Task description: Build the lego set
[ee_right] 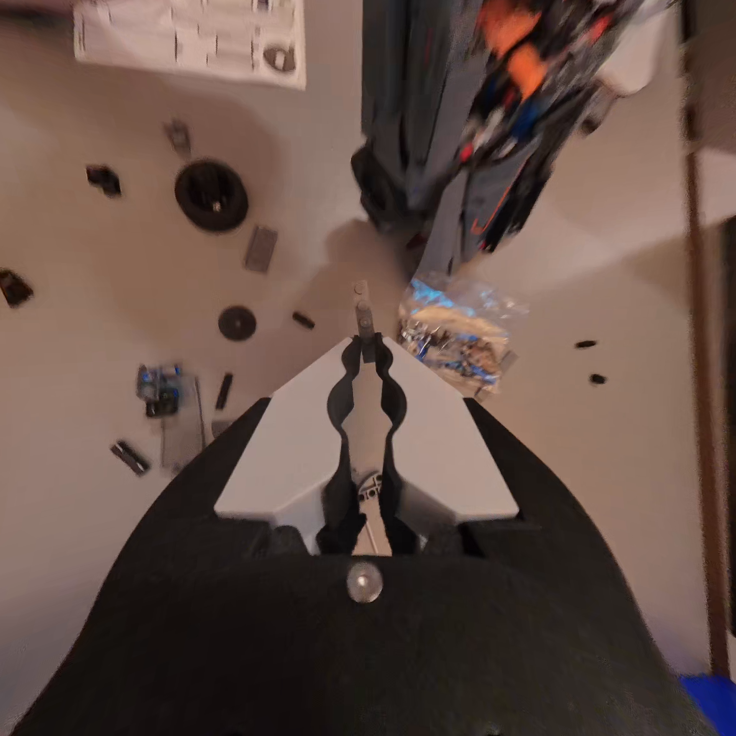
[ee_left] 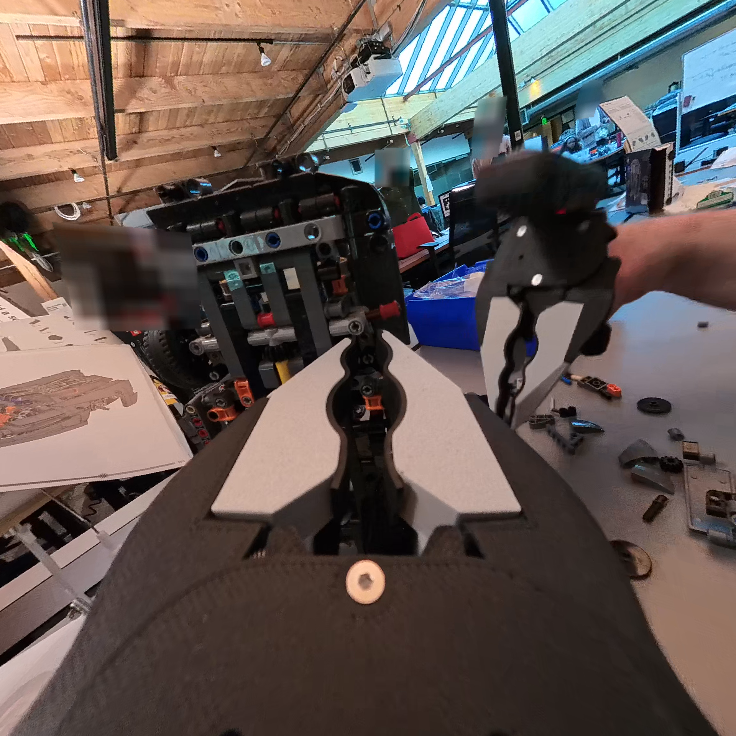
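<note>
Nearest in the left wrist view, the left gripper [ee_left: 365, 342] is clamped on a black beam of the lego model [ee_left: 278, 278], which stands tipped up on end over the table [ee_left: 657, 617]. To its right the right gripper [ee_left: 513, 414] points down over loose pieces [ee_left: 645, 458]. In its own view the right gripper [ee_right: 365, 338] pinches 1 small grey plate [ee_right: 364, 314] at the tips, the jaws closed on its end. Just beyond lies a clear parts bag [ee_right: 454, 330], and farther off the blurred model [ee_right: 490, 119].

To do this well, I judge the left grip should hold the model rigid while the plate is brought in square and pressed straight, not levered.
</note>
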The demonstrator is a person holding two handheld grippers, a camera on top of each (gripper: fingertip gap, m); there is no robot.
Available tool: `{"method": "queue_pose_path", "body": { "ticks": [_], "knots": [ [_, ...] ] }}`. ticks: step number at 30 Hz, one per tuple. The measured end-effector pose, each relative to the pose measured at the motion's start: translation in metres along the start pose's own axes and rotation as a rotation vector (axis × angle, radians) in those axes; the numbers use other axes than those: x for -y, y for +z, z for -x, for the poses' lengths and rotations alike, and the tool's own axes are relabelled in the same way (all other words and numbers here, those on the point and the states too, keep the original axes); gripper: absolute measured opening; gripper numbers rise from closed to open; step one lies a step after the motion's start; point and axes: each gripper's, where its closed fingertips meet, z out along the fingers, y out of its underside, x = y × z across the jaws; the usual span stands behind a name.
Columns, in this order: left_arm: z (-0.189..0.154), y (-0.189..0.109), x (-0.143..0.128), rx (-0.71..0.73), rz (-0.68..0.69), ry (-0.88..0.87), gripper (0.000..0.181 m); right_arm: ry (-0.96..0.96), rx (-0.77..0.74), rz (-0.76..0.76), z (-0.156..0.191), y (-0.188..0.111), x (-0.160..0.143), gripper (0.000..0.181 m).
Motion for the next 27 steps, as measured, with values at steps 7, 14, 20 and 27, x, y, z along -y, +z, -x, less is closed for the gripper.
{"method": "queue_pose_path", "body": {
  "ticks": [7, 14, 20, 27],
  "knots": [
    [0.0, -0.001, 0.0, 0.014, 0.002, 0.018, 0.006, 0.056, -0.22, -0.272, 0.006, -0.052, 0.088, 0.005],
    [-0.002, 0.0, 0.0, 0.023, 0.017, 0.055, 0.007, 0.005, -0.44, -0.216, 0.006, -0.081, 0.128, 0.005],
    [-0.002, -0.001, -0.001, 0.041, 0.031, 0.079, 0.01, 0.045, -0.556, -0.145, -0.01, -0.076, 0.136, 0.005],
    [0.001, -0.006, -0.002, 0.05, 0.054, 0.057, 0.02, 0.074, -0.574, -0.081, -0.017, -0.072, 0.139, 0.005]
  ]
}}
